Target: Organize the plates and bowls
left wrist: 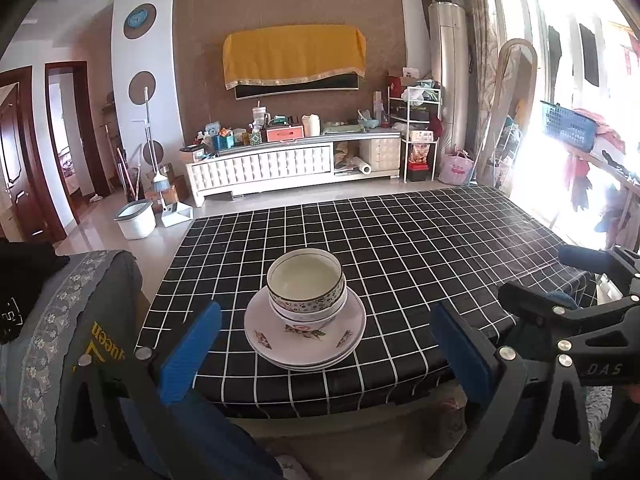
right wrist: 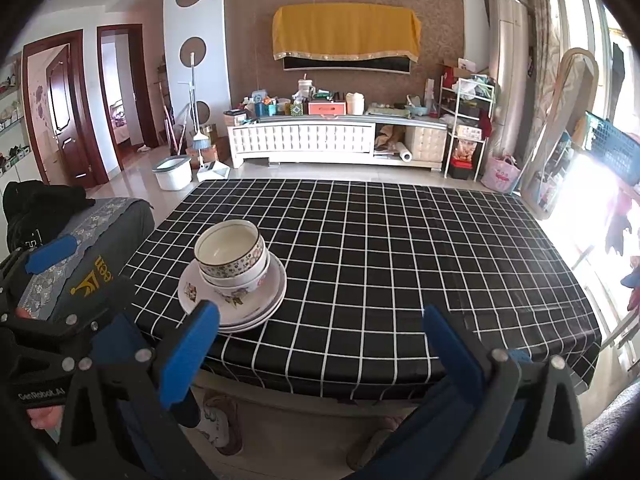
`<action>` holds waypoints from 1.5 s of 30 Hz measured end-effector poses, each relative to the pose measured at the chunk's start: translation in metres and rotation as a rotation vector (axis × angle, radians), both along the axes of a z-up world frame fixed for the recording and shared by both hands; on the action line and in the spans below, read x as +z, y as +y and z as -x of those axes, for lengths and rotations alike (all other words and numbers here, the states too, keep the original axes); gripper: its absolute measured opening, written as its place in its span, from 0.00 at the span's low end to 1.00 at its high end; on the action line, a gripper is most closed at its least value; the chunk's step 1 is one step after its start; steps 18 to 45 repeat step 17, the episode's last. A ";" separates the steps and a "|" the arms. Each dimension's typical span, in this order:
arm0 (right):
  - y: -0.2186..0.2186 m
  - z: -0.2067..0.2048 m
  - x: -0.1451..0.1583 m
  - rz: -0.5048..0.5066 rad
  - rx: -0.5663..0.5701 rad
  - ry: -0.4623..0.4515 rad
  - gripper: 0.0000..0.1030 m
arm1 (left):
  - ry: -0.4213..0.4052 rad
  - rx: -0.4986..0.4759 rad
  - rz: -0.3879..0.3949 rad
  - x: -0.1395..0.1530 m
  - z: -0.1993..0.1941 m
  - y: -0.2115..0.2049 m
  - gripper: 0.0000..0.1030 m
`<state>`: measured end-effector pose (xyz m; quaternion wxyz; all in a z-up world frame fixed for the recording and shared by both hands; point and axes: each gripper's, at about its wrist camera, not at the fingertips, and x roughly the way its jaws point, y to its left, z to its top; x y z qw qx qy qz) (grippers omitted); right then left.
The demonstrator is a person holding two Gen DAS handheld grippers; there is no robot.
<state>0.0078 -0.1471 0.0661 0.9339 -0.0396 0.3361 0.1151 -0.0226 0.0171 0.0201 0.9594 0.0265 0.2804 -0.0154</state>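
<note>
Both grippers, left gripper (left wrist: 326,348) and right gripper (right wrist: 322,344), hang empty, fingers spread apart. Stacked bowls (left wrist: 306,292) sit on plates (left wrist: 304,340) at twelve o'clock on the checked table (left wrist: 420,248).

Light: bright daylight from window (left wrist: 568,80) on right
Glare: window blown out white, washes table's (right wrist: 500,280) right edge
Shadows: soft, under stacked plates (left wrist: 306,344)
Distortion: strong fisheye, black vignette corners
Focus: centre sharp, near blue gripper pads (right wrist: 188,354) slightly soft
</note>
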 end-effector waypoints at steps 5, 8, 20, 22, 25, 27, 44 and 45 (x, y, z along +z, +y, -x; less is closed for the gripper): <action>-0.001 0.001 0.000 0.000 0.001 0.001 1.00 | -0.003 0.000 -0.002 0.000 0.001 0.000 1.00; -0.001 0.001 0.000 0.000 0.001 0.000 1.00 | -0.004 -0.002 -0.002 0.001 0.001 0.000 1.00; 0.000 0.000 -0.001 0.003 -0.001 0.007 1.00 | -0.006 -0.004 -0.001 0.001 0.000 -0.001 1.00; 0.000 0.000 -0.001 0.003 -0.001 0.007 1.00 | -0.006 -0.004 -0.001 0.001 0.000 -0.001 1.00; 0.000 0.000 -0.001 0.003 -0.001 0.007 1.00 | -0.006 -0.004 -0.001 0.001 0.000 -0.001 1.00; 0.000 0.000 -0.001 0.003 -0.001 0.007 1.00 | -0.006 -0.004 -0.001 0.001 0.000 -0.001 1.00; 0.000 0.000 -0.001 0.003 -0.001 0.007 1.00 | -0.006 -0.004 -0.001 0.001 0.000 -0.001 1.00; 0.000 0.000 -0.001 0.003 -0.001 0.007 1.00 | -0.006 -0.004 -0.001 0.001 0.000 -0.001 1.00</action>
